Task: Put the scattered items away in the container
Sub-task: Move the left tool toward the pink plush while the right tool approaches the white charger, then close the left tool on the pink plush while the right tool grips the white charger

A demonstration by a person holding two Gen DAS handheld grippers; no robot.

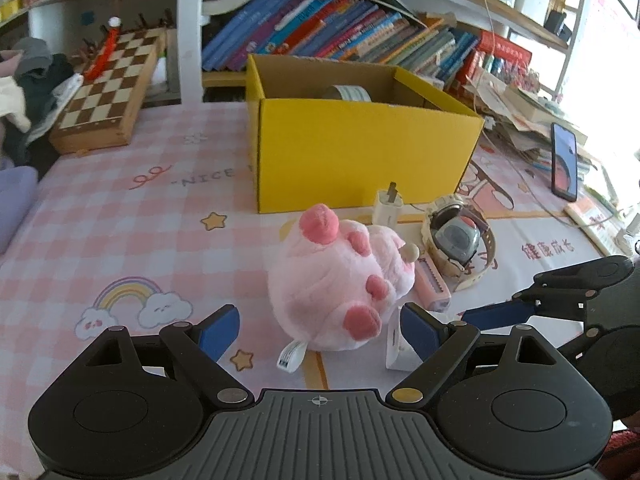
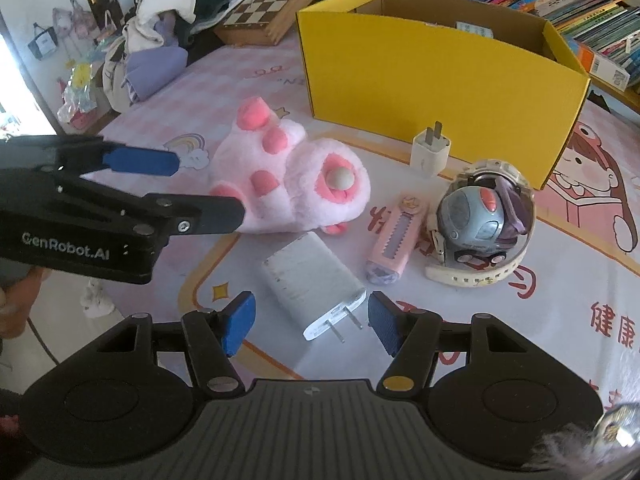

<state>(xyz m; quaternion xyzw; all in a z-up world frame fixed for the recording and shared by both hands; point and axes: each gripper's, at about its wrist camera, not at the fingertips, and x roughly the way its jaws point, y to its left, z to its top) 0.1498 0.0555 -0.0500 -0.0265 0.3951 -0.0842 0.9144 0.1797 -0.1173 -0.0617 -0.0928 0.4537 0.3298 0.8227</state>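
A pink plush toy [image 1: 340, 280] lies on the pink tablecloth in front of the yellow cardboard box [image 1: 360, 152]. My left gripper [image 1: 320, 332] is open, its blue pads either side of the plush's near end, not touching. My right gripper [image 2: 312, 324] is open around the pronged end of a white power adapter [image 2: 316, 292]. The plush [image 2: 288, 184], a small white plug [image 2: 430, 150], a pink utility knife [image 2: 394, 240], a watch holding a grey toy [image 2: 480, 216] and the box [image 2: 440, 80] show in the right wrist view. The left gripper [image 2: 204, 184] reaches to the plush there.
A tape roll [image 1: 348, 93] lies inside the box. A chessboard [image 1: 108, 92] and a clothes pile [image 1: 28, 80] sit at the back left. A phone [image 1: 565, 162] and papers lie at the right. Bookshelves [image 1: 360, 36] stand behind the box.
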